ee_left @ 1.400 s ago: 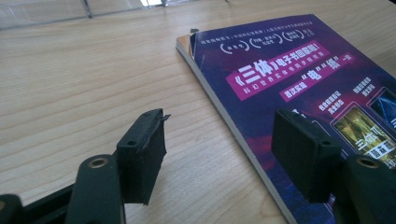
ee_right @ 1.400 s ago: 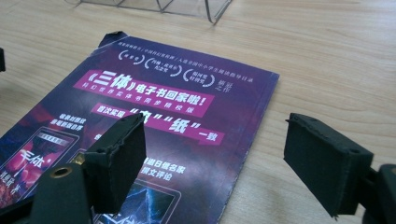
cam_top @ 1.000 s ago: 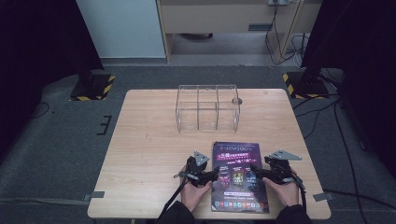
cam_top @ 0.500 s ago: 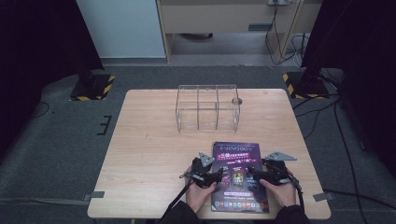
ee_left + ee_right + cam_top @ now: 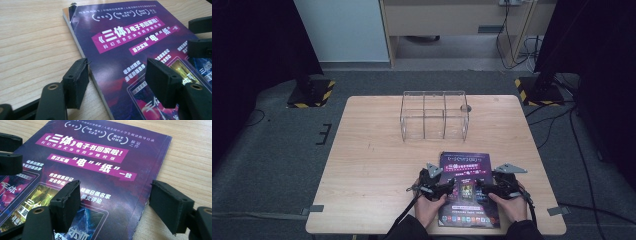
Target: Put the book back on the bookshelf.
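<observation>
The magazine (image 5: 130, 50) runs off the lower edge.

Your magazine (image 5: 130, 50) has a glossy paper cover that catches the light, slightly frayed along its edges. The counter (image 5: 372, 165) beneath it is pale, matt wood with visible grain. Your fingers (image 5: 66, 203) carry matt black, rough-edged rubbery pads. The organiser (image 5: 434, 116) is clear, smooth plastic.

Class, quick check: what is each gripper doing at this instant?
Left gripper: open, jaws straddling the left edge of the purple magazine, not pressing it.
Right gripper: open, jaws straddling the magazine's right edge.
</observation>
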Demonstrator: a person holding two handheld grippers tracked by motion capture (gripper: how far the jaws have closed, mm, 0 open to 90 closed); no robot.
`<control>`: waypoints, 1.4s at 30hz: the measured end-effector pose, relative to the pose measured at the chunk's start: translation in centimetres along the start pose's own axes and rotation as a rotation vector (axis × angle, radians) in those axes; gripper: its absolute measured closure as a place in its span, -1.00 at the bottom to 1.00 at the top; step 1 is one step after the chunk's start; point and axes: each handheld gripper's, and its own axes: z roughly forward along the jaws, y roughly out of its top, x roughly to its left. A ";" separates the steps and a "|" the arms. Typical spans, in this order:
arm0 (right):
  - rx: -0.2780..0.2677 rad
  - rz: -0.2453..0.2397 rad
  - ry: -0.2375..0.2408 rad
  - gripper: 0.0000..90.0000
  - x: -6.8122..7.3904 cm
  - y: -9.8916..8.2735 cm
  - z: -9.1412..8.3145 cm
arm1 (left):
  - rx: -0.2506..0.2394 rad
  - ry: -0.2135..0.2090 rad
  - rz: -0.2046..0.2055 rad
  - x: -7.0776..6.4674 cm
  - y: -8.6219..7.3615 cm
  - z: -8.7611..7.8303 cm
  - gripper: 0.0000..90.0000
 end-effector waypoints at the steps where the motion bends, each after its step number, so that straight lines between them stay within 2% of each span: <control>1: 0.000 -0.003 -0.002 -0.45 0.0 0.0 0.0 | -0.002 0.003 0.001 -0.1 0.0 0.0 -0.24; 5: -0.022 0.002 -0.007 -0.45 0.1 -0.3 0.0 | -0.001 0.014 0.002 -0.3 0.0 0.1 -0.29; 13: -0.020 0.000 -0.013 -0.45 0.2 -0.3 0.0 | 0.004 0.029 0.008 -0.4 0.2 0.3 -0.30; 17: -0.021 0.000 -0.019 -0.45 0.2 -0.3 0.1 | -0.011 0.045 0.004 -0.4 0.2 0.4 -0.24; 19: -0.021 0.002 -0.018 -0.45 0.2 -0.3 0.1 | -0.018 0.043 -0.041 -0.3 0.1 0.2 -0.18; 21: -0.022 0.001 -0.020 -0.45 0.3 -0.3 0.1 | -0.026 0.040 -0.068 -0.2 0.0 0.2 -0.10; 26: -0.021 0.000 -0.020 -0.45 0.3 -0.3 0.1 | -0.054 0.005 -0.116 0.4 -0.1 -0.2 0.02; 31: -0.024 0.013 -0.021 -0.44 0.2 -0.3 0.1 | -0.098 -0.052 -0.122 0.4 0.1 -1.0 0.04; 36: -0.027 0.022 -0.021 -0.43 0.1 -0.3 0.0 | -0.126 -0.099 -0.085 -0.1 0.0 -1.7 -0.02; 40: -0.032 0.037 -0.014 -0.41 -0.1 -0.3 0.0 | -0.136 -0.146 -0.080 -0.3 -0.2 -2.0 -0.11; 42: -0.037 0.048 -0.013 -0.40 -0.1 -0.3 0.0 | -0.155 -0.175 -0.072 -0.3 -0.3 -2.1 -0.11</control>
